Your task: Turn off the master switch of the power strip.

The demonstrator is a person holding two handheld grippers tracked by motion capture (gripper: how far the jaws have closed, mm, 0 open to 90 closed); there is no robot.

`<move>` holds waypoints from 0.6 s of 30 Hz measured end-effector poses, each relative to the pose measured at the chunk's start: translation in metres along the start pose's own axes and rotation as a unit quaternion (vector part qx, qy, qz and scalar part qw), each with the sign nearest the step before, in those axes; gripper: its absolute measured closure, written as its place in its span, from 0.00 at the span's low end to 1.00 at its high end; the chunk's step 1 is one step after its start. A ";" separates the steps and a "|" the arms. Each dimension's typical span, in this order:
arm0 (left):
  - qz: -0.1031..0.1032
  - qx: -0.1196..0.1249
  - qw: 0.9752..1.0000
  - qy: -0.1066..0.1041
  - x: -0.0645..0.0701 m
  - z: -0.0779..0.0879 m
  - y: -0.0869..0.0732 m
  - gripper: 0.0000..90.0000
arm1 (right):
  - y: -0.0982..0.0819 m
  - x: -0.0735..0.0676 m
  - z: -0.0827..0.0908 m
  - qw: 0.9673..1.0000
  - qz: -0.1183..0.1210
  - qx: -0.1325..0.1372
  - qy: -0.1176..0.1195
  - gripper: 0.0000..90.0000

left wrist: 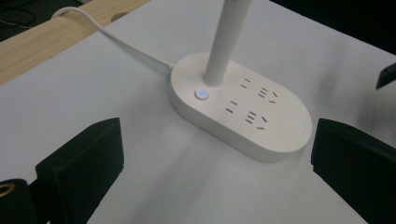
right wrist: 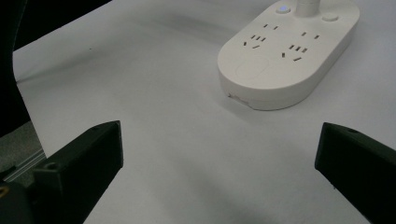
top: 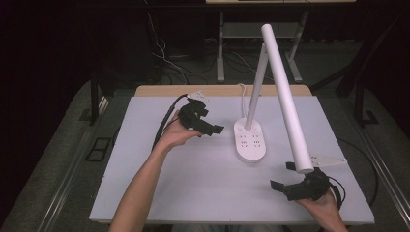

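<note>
White board (top: 193, 183) covers the table top, with a wooden strip along its far edge and dark floor around; at left, a bare forearm reaches in and the left hand (top: 176, 133) holds the left gripper (top: 212, 129) above the board, jaws spread wide and aimed at the lamp; one white desk lamp (top: 250, 140) stands at mid-table, its oval base carrying four socket groups, a lit blue button (left wrist: 201, 94), an upright stem and a long tube head leaning toward the near right; at right, the right gripper (top: 283, 176) hovers low, jaws spread, nothing between them.
</note>
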State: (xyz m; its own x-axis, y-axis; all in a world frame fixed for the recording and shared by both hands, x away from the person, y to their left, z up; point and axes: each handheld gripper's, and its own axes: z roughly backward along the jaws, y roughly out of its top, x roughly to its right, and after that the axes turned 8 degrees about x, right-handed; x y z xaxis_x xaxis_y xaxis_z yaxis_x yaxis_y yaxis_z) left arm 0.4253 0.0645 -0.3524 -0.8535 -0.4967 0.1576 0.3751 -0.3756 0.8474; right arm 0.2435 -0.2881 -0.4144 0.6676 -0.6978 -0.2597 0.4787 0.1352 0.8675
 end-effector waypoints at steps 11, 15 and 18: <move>0.025 -0.004 1.000 0.014 -0.008 -0.014 0.014 0.05 | 0.000 -0.001 0.000 1.000 0.000 -0.001 0.003 0.00; 0.024 -0.006 0.999 0.022 -0.011 -0.019 0.022 0.07 | 0.000 -0.001 0.000 1.000 0.002 0.000 0.003 0.00; 0.029 -0.001 0.999 0.024 -0.011 -0.023 0.025 0.09 | 0.000 -0.001 0.001 1.000 0.004 0.000 0.003 0.00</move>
State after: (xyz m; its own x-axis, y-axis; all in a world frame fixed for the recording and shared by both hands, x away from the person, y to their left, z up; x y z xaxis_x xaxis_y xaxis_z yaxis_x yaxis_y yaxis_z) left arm 0.4526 0.0431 -0.3445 -0.8123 -0.5541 0.1821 0.4240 -0.3466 0.8367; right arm 0.2425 -0.2884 -0.4140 0.6743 -0.6927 -0.2558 0.4736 0.1400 0.8695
